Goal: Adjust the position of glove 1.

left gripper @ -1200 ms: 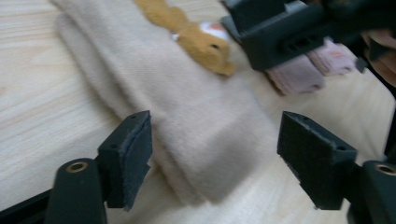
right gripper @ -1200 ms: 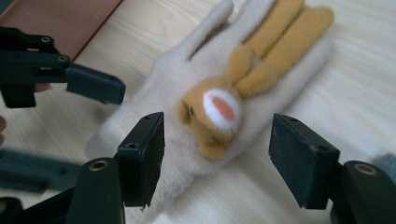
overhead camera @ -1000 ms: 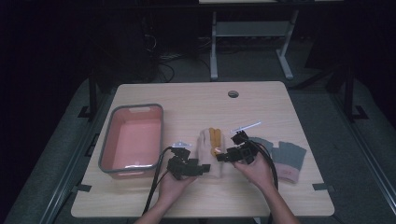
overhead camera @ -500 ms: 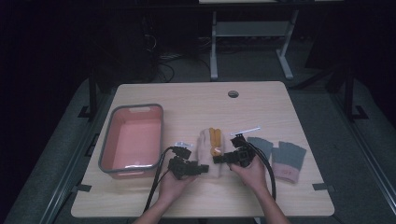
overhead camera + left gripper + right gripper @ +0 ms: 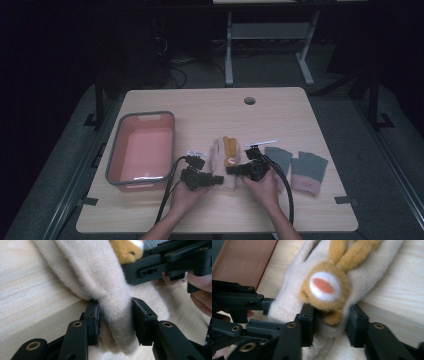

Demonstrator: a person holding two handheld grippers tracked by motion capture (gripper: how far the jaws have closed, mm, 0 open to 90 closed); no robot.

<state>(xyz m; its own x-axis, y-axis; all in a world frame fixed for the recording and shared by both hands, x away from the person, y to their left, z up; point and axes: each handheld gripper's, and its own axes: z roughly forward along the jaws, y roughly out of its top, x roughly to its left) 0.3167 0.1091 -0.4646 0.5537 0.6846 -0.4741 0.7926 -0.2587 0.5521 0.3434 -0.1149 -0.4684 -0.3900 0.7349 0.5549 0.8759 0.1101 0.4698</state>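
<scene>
From the high view, a cream fleece mitten with an orange plush animal (image 5: 226, 156) lies mid-surface between a pink plastic tub (image 5: 116, 150) and two grey fingerless gloves (image 5: 309, 171).

In the left gripper view, the left gripper (image 5: 115, 322), its fingers just closing, pinches the mitten's edge.

In the right gripper view, the right gripper (image 5: 332, 325), fingers likewise closing, grips the mitten's cuff; the left gripper stands close by.

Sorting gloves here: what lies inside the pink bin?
The pink bin shows only its bare pink floor. The cream glove lies on the table outside it. The near wall hides a strip of the floor.

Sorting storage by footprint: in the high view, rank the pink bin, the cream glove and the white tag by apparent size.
1. pink bin, clearly largest.
2. cream glove, partly covered by the grippers.
3. white tag, smallest.
</scene>
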